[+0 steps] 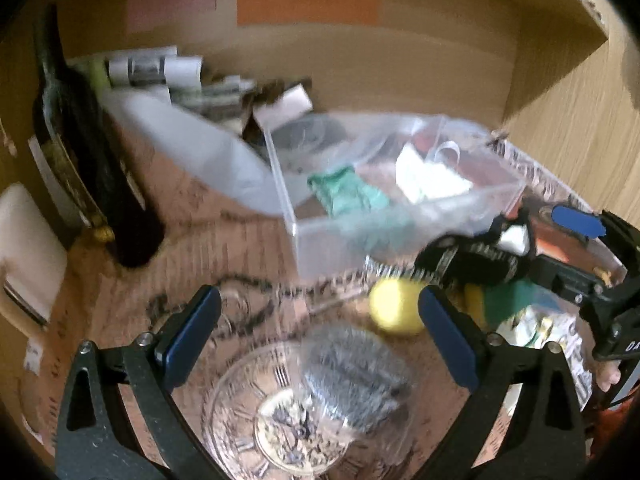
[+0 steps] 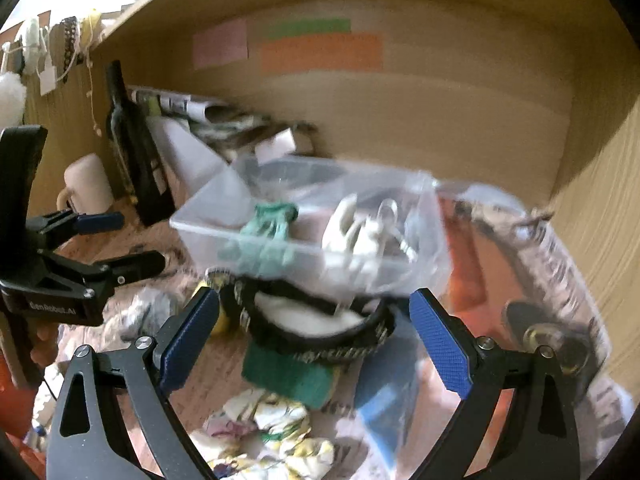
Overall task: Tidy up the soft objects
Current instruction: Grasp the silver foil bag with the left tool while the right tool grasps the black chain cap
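A clear plastic box (image 1: 384, 216) (image 2: 248, 228) on the table holds a green cloth (image 1: 348, 192) (image 2: 272, 220) and white soft items (image 1: 428, 176) (image 2: 360, 232). My left gripper (image 1: 320, 336) is open and empty above a grey fuzzy object (image 1: 352, 372) lying on a glass dish (image 1: 248, 420). A yellow ball (image 1: 394, 306) lies just beyond its right finger. My right gripper (image 2: 314, 340) is open, hovering above a black band with white padding (image 2: 316, 320) (image 1: 480, 260) on a green sponge (image 2: 288, 376). A floral cloth (image 2: 272, 432) lies below.
A dark bottle (image 1: 88, 152) (image 2: 136, 152) and a white mug (image 2: 88, 184) stand at the left. Rolled papers (image 1: 152, 68) lie at the back by the cardboard wall (image 1: 360, 60). A blue packet (image 2: 384, 412) and a printed bag (image 2: 560, 280) lie at the right.
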Tool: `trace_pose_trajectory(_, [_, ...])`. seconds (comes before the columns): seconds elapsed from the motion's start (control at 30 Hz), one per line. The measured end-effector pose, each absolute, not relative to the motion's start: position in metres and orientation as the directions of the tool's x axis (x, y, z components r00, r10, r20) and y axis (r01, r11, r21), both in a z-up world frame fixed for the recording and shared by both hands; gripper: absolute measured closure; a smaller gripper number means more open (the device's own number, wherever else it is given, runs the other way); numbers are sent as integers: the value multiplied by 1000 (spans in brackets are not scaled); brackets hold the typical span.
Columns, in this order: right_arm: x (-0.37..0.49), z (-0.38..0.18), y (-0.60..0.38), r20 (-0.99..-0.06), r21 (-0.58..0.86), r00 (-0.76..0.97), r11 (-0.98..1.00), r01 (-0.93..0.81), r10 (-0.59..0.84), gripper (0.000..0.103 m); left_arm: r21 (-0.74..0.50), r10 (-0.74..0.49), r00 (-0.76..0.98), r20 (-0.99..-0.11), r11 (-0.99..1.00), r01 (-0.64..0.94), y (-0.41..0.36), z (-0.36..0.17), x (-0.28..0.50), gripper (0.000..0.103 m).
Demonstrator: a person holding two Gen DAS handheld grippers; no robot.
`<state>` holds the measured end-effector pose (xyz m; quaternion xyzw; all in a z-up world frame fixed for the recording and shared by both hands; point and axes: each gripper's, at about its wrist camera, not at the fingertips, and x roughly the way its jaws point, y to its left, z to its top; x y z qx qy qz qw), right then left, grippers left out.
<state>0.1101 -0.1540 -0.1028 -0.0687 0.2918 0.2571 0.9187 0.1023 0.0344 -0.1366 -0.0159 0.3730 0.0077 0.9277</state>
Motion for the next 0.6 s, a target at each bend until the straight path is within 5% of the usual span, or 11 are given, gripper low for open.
trace_pose_trajectory(0.33, [128, -126, -150, -633, 86, 648, 870, -485, 424, 8, -57, -21, 658, -753, 998, -33, 37, -177, 97, 7])
trace_pose_trajectory(0.6, [129, -126, -156, -638, 117, 634, 869, -481, 437, 48, -134, -114, 646, -754, 991, 19, 35, -182, 89, 47])
